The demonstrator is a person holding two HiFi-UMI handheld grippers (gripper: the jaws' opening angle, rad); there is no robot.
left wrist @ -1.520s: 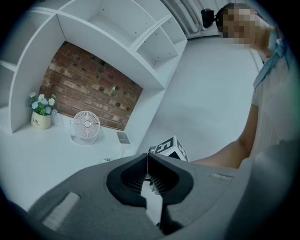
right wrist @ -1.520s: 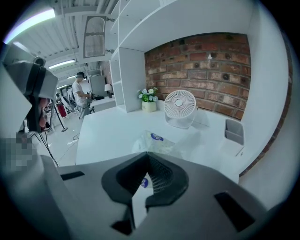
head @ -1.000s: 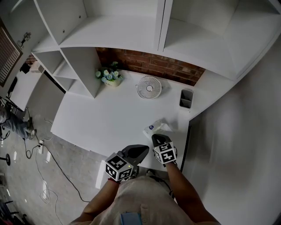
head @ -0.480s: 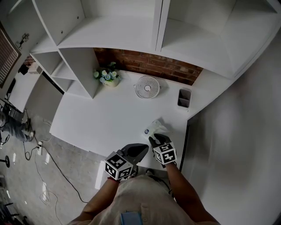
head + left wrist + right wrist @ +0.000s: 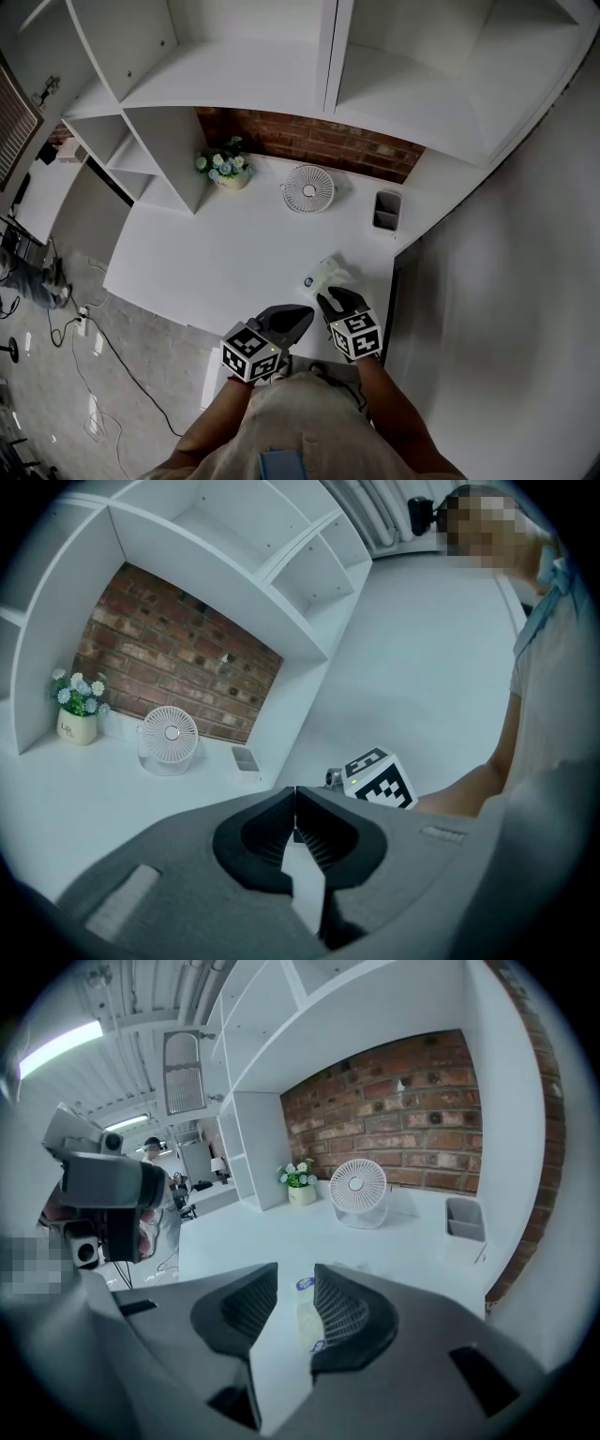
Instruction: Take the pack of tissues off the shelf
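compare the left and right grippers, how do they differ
The left gripper has its jaws shut together on nothing; the right gripper has them apart, having just been opening. The tissue pack shows through the right gripper's gap, lying ungripped on the desk; the left gripper's view shows no pack. Both have the same grey build.

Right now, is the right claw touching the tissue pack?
Cannot tell. In the right gripper view the right claw, jaws just opened, frames the tissue pack on the desk; one pad overlaps its edge, hiding any gap.
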